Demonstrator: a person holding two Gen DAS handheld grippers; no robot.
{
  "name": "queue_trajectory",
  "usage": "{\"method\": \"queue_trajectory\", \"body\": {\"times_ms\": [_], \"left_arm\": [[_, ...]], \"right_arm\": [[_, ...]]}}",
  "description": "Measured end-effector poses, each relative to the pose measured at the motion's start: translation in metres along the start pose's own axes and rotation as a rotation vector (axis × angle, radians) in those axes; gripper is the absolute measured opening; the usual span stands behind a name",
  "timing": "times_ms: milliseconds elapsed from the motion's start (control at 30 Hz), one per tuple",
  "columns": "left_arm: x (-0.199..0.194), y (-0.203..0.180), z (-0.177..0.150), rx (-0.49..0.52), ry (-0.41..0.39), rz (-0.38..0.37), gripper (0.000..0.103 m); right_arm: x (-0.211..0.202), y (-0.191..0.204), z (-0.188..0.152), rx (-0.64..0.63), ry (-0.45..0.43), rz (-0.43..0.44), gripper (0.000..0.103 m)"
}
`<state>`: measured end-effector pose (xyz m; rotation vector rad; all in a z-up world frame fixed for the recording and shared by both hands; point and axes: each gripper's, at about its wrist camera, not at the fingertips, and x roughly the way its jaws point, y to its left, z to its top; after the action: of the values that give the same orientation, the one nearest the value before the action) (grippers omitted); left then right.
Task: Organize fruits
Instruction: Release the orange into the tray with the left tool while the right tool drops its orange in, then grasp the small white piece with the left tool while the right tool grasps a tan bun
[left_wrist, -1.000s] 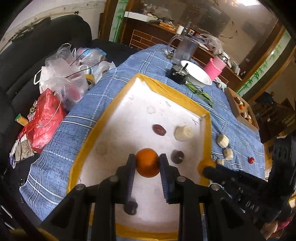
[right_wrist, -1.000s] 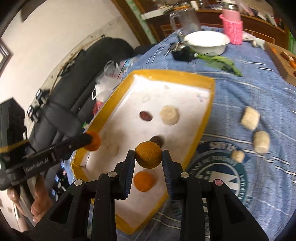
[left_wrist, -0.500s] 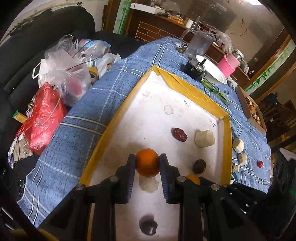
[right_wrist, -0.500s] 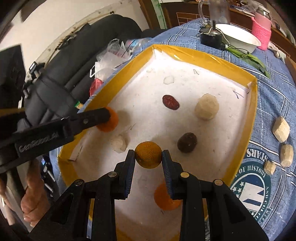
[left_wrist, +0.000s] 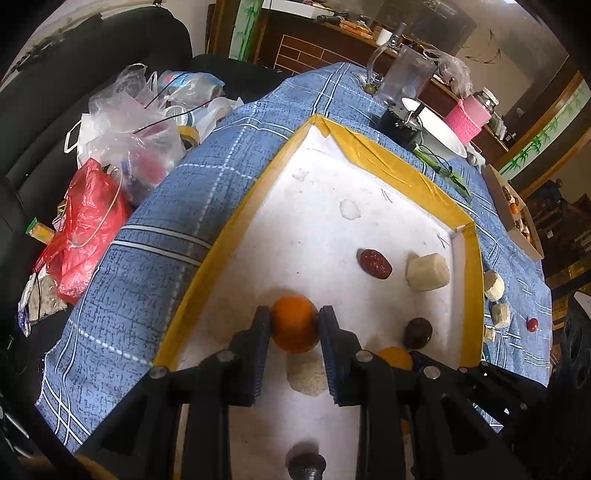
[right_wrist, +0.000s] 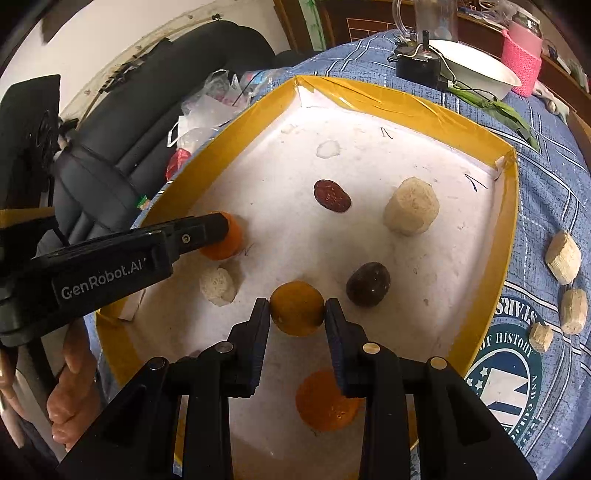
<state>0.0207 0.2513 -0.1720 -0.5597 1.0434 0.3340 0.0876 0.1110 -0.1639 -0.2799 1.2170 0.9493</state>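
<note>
A white tray with a yellow rim (left_wrist: 399, 162) (right_wrist: 406, 99) lies on the blue cloth. My left gripper (left_wrist: 295, 325) is shut on an orange fruit (left_wrist: 295, 323) low over the tray's left side; it shows in the right wrist view (right_wrist: 225, 240) too. My right gripper (right_wrist: 297, 308) is shut on a darker orange fruit (right_wrist: 297, 308) above the tray's near middle. In the tray lie a red date (right_wrist: 332, 195), a dark brown fruit (right_wrist: 368, 284), a big pale chunk (right_wrist: 412, 210), a small pale chunk (right_wrist: 218, 286) and another orange (right_wrist: 327, 402).
Several pale chunks (right_wrist: 563, 256) and a small red fruit (left_wrist: 532, 325) lie on the cloth right of the tray. A white bowl (right_wrist: 476, 66), a pink cup (right_wrist: 522, 55) and a clear jug (left_wrist: 404, 75) stand beyond. Plastic bags (left_wrist: 122, 147) lie on the black sofa at left.
Both grippers moved forward and lower over the tray, each still holding its orange. The left gripper went toward the tray's left edge.
</note>
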Motion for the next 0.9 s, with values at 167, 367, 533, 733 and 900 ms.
{"method": "queue_trajectory", "body": {"times_ms": [167, 367, 533, 733, 900], "left_arm": [[-0.011, 0.0, -0.003, -0.007, -0.019, -0.008, 0.048], [-0.042, -0.02, -0.01, 0.024, -0.085, -0.034, 0.056], [-0.066, -0.053, -0.021, 0.091, -0.122, -0.063, 0.06], [-0.074, -0.1, -0.035, 0.184, -0.116, -0.089, 0.062], [-0.07, -0.133, -0.045, 0.252, -0.098, -0.096, 0.062]], "right_arm": [[-0.013, -0.004, -0.001, 0.033, -0.016, 0.08, 0.037], [-0.055, -0.016, -0.009, 0.076, -0.085, 0.172, 0.04], [-0.097, -0.045, -0.013, 0.122, -0.159, 0.155, 0.046], [-0.136, -0.1, -0.026, 0.224, -0.224, 0.099, 0.05], [-0.151, -0.147, -0.04, 0.311, -0.254, 0.06, 0.05]]}}
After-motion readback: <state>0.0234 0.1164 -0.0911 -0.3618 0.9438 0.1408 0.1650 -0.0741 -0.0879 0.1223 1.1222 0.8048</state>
